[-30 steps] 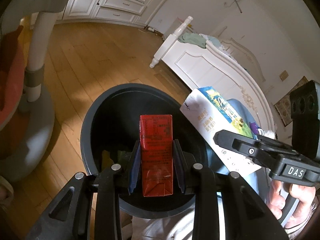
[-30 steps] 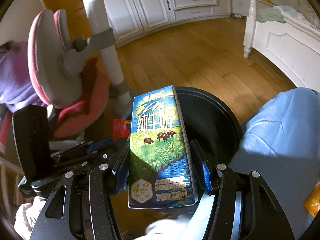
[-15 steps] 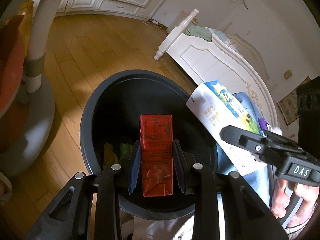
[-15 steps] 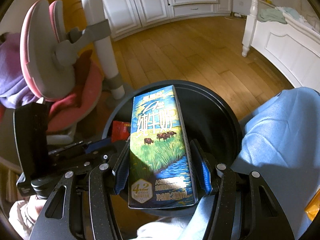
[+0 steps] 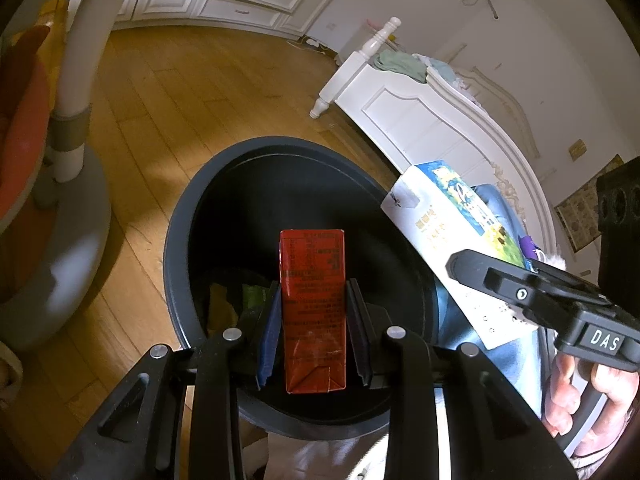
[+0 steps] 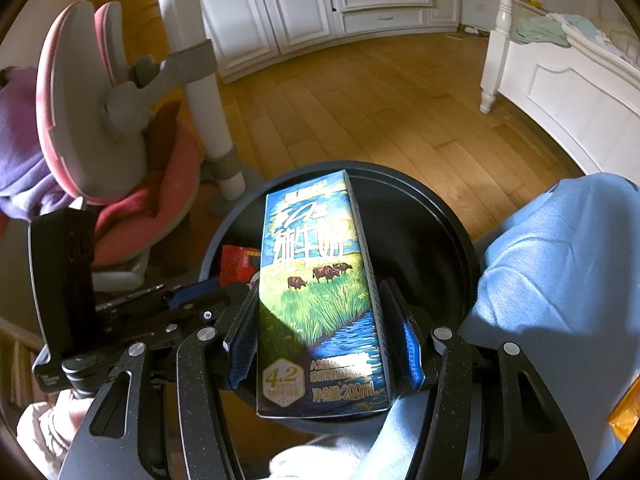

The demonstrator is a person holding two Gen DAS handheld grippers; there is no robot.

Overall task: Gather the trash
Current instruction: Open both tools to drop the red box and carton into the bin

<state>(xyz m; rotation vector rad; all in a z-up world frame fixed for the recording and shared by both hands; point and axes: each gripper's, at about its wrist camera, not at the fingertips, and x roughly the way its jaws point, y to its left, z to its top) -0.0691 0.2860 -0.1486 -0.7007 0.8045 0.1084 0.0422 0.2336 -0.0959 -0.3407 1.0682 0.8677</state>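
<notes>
Two cartons held over the dark bin

Above the bin point(image 5: 180, 264), the left gripper point(image 5: 313, 320) is clamped narrowly on the upright red carton point(image 5: 313, 308); beside it, also over the bin's mouth, the right gripper point(image 6: 324, 344) is clamped wider on the blue milk carton point(image 6: 320, 292).

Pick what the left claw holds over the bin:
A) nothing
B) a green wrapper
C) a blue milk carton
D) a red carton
D: the left claw is clamped on a red carton above the dark bin; the right claw grips the milk carton.
</notes>
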